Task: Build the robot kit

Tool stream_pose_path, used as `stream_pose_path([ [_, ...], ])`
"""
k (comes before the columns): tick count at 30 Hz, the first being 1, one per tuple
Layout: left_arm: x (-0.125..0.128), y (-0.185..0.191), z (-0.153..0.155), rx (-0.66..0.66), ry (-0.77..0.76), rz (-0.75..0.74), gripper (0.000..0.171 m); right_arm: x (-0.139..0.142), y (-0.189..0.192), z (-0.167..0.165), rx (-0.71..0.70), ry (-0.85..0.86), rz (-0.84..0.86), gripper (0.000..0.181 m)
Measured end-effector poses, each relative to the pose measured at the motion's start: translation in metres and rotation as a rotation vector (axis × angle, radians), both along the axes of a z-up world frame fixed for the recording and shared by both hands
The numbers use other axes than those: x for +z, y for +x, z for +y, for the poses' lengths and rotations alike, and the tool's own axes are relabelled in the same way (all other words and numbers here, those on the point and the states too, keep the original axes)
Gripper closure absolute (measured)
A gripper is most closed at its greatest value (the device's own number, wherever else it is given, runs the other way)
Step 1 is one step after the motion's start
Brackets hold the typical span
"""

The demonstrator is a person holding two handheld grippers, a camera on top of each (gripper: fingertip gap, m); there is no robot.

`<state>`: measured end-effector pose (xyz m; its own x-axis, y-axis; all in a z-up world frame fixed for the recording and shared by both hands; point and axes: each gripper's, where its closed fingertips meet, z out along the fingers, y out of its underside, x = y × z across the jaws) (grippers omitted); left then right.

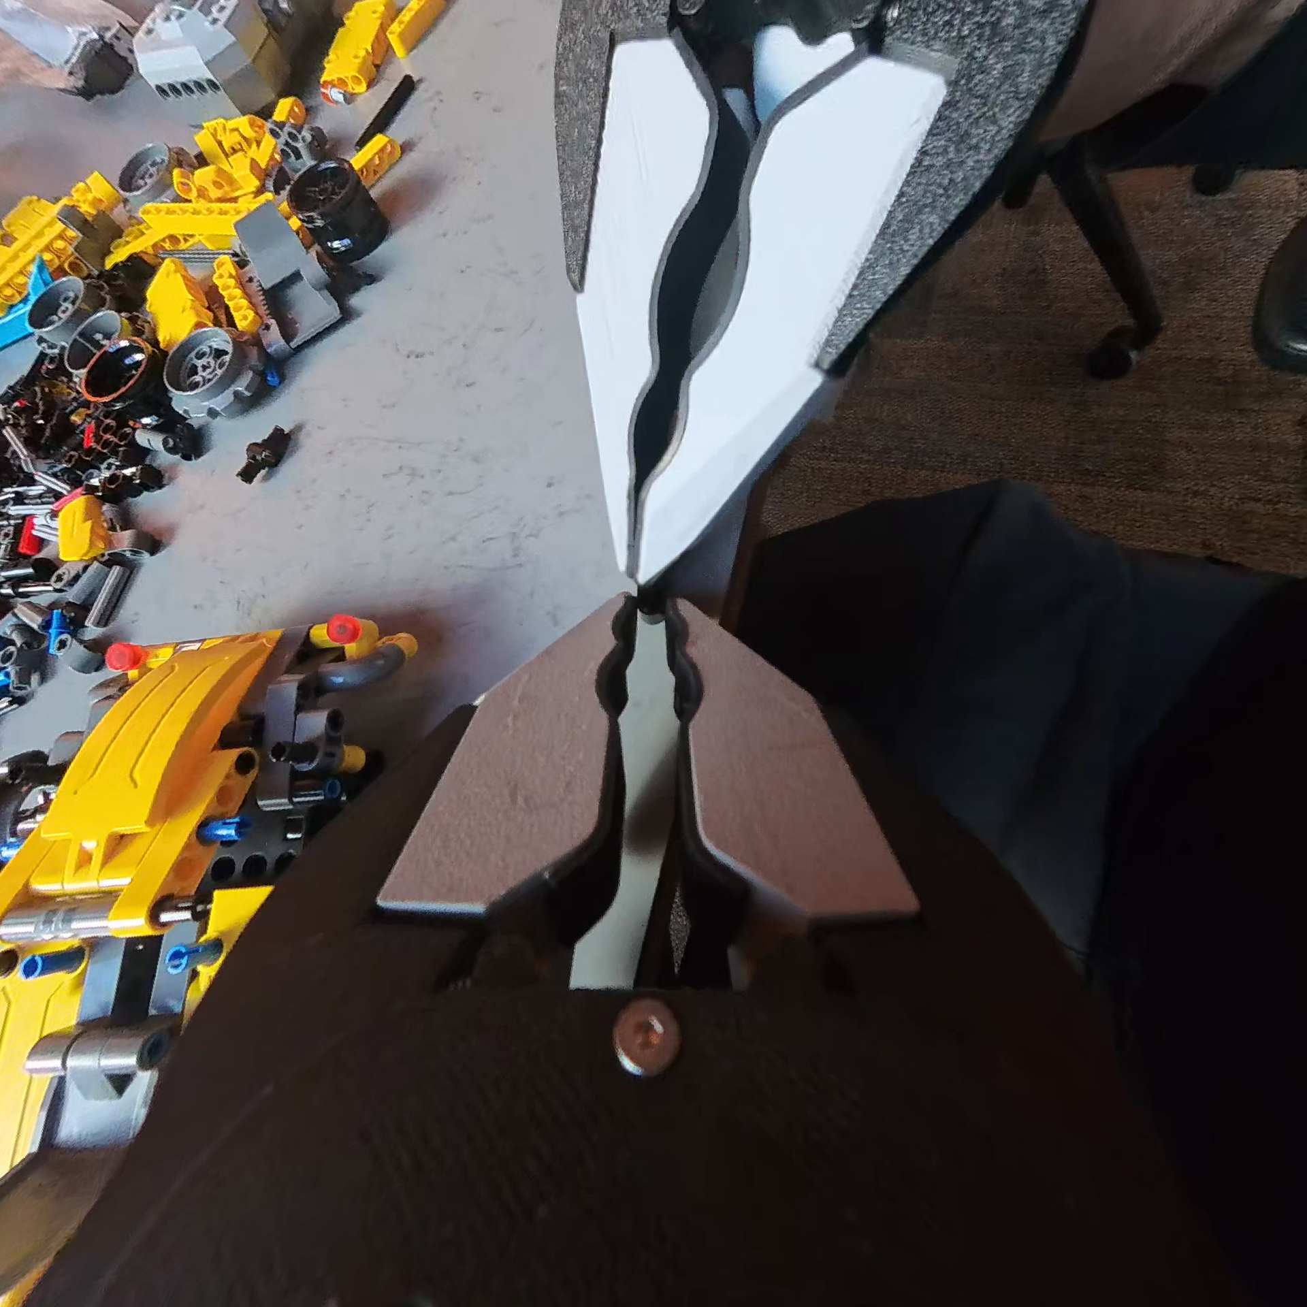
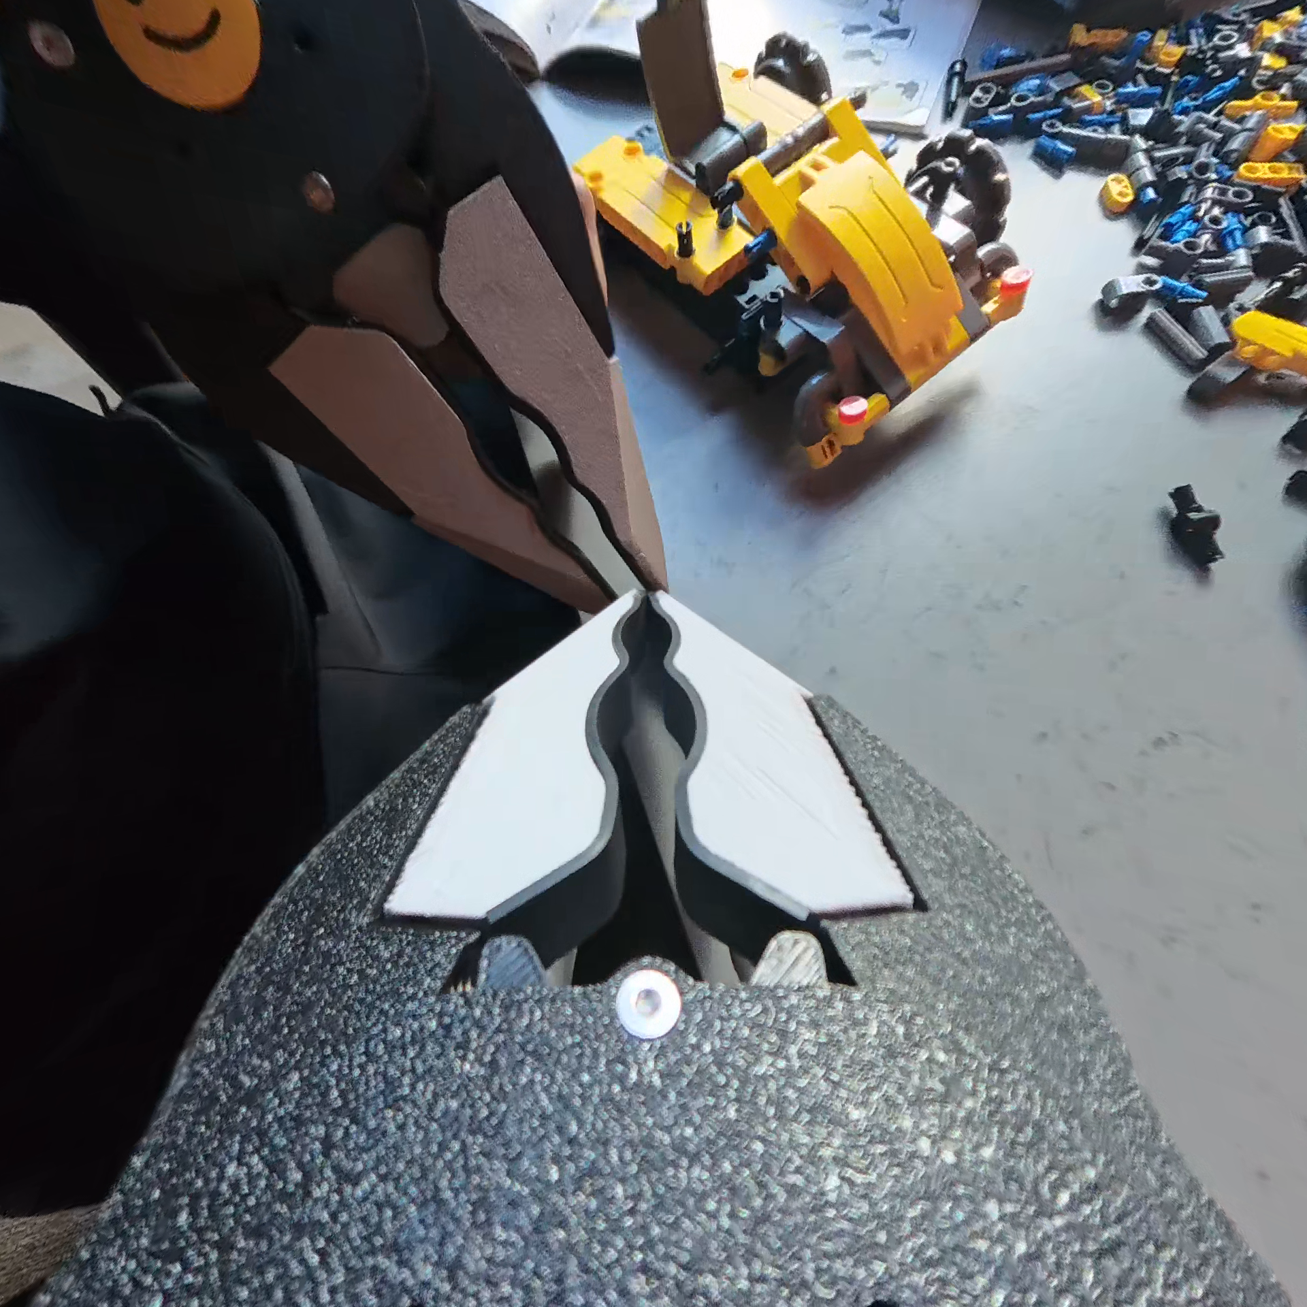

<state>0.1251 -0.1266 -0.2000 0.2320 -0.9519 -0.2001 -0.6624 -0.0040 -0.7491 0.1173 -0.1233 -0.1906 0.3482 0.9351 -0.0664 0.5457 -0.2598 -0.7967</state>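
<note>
My left gripper [image 1: 649,602] has brown fingers [image 1: 523,764] and is shut on a tiny black part [image 1: 651,610] at its tips. My right gripper [image 2: 645,597], with white fingers [image 2: 764,792], is shut and meets the left one tip to tip over the table's near edge. Its tips [image 1: 636,574] touch that same black part; whether they grip it I cannot tell. The part is hidden in the right wrist view, where the left gripper [image 2: 636,583] comes in from the upper left.
A half-built yellow vehicle model [image 1: 141,778] [image 2: 849,233] stands on the grey table [image 1: 460,353] [image 2: 919,707]. A pile of loose parts [image 1: 106,353] [image 2: 1167,141] and one black connector [image 1: 265,452] [image 2: 1195,527] lie nearby. A person's dark clothing [image 1: 990,707] and a chair base [image 1: 1103,247] are beyond the table edge. My two grippers' fingertips are within a few centimetres of each other. Left tips and right tips are each some 15 centimetres from the black connector [image 1: 265,452]. The right camera catches it too, in the right wrist view [image 2: 1186,524].
</note>
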Motion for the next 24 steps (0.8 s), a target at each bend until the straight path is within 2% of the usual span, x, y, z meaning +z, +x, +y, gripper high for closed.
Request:
stream_pose_path([
  [5,0.0,0.0,0.0,0.004,-0.008,-0.004,0.167,0.008,0.003,0.003,-0.016,-0.011,0.055,0.181],
  [9,0.0,0.0,0.0,0.01,-0.027,-0.011,0.167,-0.002,0.007,0.002,-0.008,-0.002,0.008,0.181],
  [14,0.0,0.0,0.0,0.01,-0.023,-0.01,0.167,0.003,0.012,0.007,-0.035,-0.035,0.069,0.181],
  [20,0.0,0.0,0.0,0.012,-0.034,-0.012,0.167,-0.003,0.013,0.004,-0.025,-0.03,0.042,0.181],
  [24,0.0,0.0,0.0,0.014,-0.031,-0.011,0.167,0.007,0.017,0.007,-0.039,-0.028,0.086,0.181],
])
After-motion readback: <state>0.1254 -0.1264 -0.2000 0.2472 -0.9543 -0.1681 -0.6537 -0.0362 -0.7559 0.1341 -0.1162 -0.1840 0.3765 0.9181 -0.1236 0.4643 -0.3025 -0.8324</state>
